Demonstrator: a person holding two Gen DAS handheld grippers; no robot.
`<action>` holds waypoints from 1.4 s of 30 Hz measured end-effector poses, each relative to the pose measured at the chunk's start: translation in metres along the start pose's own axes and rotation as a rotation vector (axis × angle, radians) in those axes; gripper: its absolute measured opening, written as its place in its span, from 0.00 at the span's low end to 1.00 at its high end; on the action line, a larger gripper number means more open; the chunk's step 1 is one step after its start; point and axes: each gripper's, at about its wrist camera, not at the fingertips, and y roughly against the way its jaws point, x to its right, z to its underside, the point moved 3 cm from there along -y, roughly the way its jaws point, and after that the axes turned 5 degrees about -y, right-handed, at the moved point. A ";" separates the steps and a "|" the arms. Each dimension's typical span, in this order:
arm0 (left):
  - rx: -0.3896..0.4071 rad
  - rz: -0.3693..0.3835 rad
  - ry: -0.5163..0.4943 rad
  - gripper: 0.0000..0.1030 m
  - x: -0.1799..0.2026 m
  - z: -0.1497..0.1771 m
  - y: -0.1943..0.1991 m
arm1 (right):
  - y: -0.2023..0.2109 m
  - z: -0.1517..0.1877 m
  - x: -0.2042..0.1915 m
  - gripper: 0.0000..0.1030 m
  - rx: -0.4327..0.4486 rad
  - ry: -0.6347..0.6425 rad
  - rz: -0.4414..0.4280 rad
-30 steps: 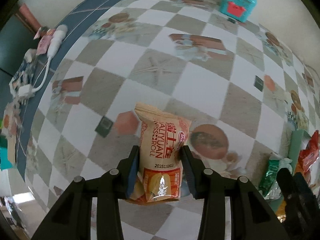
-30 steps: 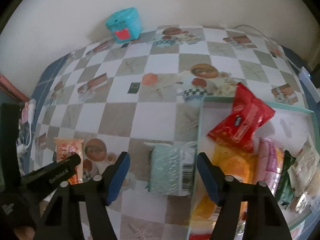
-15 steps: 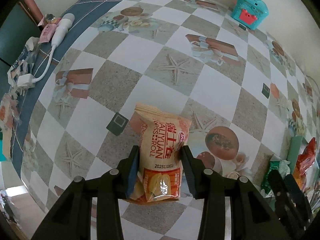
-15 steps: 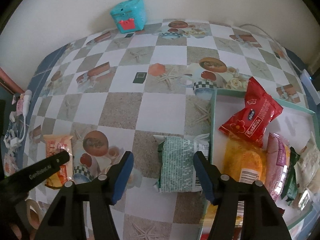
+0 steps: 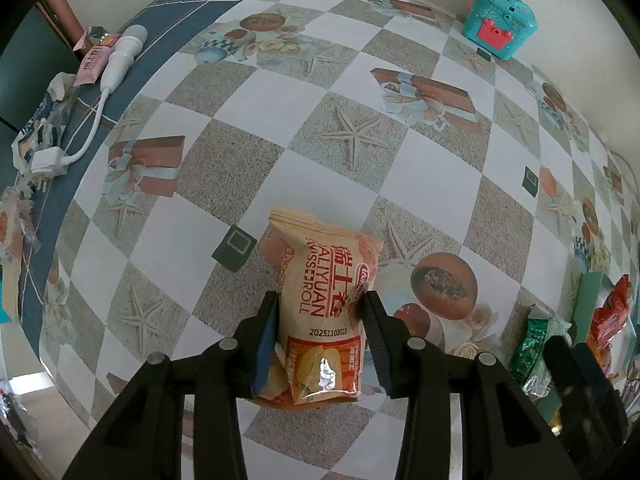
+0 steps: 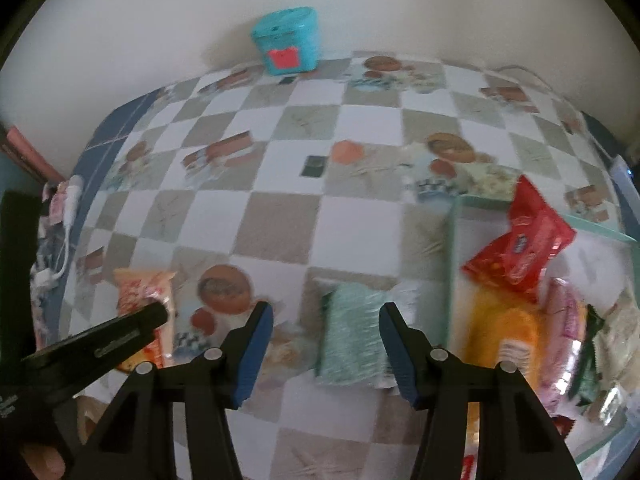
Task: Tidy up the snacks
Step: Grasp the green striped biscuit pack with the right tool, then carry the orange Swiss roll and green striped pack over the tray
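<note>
Left tongs [image 5: 320,336] clamped on an orange Swiss roll packet [image 5: 326,300], pads pressing both sides, above the checkered surface [image 5: 248,168]. Right tongs [image 6: 326,350] part open, just closing, straddling a green snack packet [image 6: 352,332] lying on the surface, pads not yet pressing. Just beside it, a teal tray [image 6: 451,264] with red packet [image 6: 520,248]. Farthest, a teal box [image 6: 286,40] at the wall.

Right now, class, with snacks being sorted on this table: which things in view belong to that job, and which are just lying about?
Part of the job:
- tan and orange Swiss-roll packet, gripped in the left tool
- pale green foil snack pack, between the right tool's closing jaws
- green-rimmed box holding the red snack bag

Lying about:
- teal plastic box
- white charger cable
</note>
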 end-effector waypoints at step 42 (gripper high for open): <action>0.152 -0.036 -0.035 0.35 0.035 0.012 0.064 | 0.039 0.013 0.022 0.52 0.015 -0.053 -0.024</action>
